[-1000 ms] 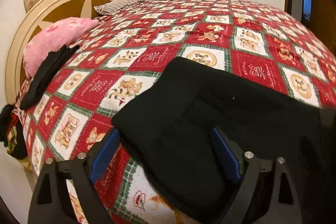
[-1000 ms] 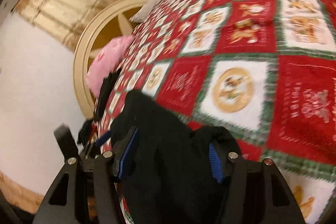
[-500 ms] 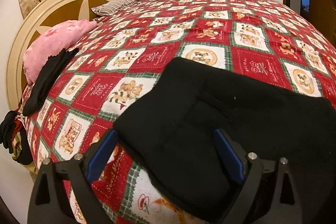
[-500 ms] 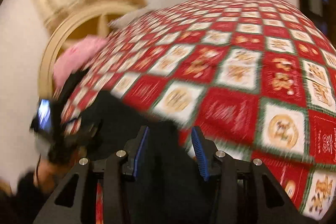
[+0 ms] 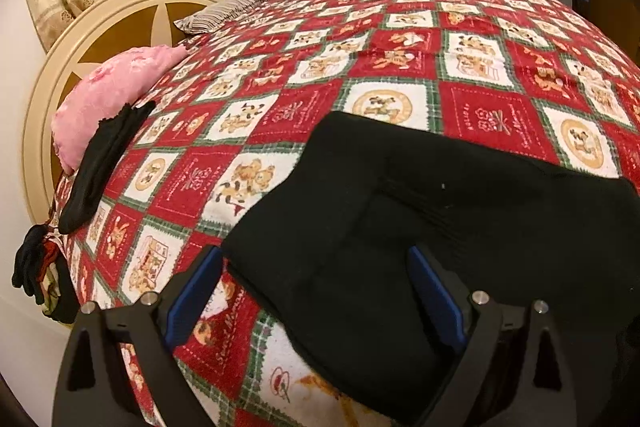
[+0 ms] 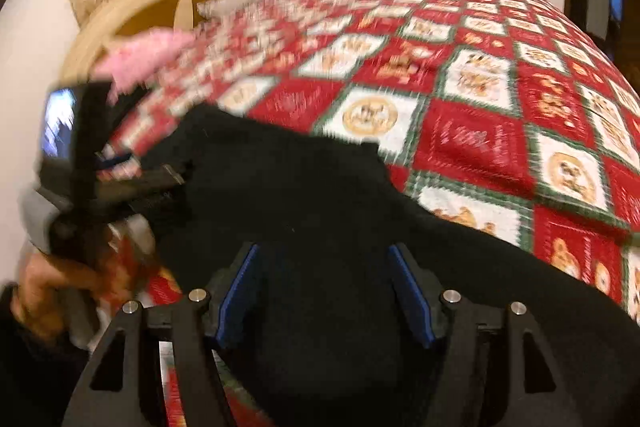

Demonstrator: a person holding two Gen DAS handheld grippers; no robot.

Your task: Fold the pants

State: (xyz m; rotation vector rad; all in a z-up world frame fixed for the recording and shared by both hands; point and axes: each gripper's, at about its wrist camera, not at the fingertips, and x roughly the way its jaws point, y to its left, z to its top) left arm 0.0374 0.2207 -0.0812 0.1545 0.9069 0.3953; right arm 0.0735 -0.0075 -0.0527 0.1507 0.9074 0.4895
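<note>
Quilted bed (image 5: 400, 67) serves as the folding surface; black pants (image 5: 400, 227) lie flat at its near edge. Left gripper (image 5: 316, 291) hovers with fingers apart astride one fold corner; right gripper (image 6: 324, 287), jaws just reopened, straddles the cloth ungripped, likely repositioning.

The pants (image 5: 400, 227) lie on the bedspread (image 5: 480, 67) near its front edge. A cushion (image 5: 108, 99) sits far left before the headboard (image 5: 60, 59); a pillow (image 5: 224, 11) lies farther back.
</note>
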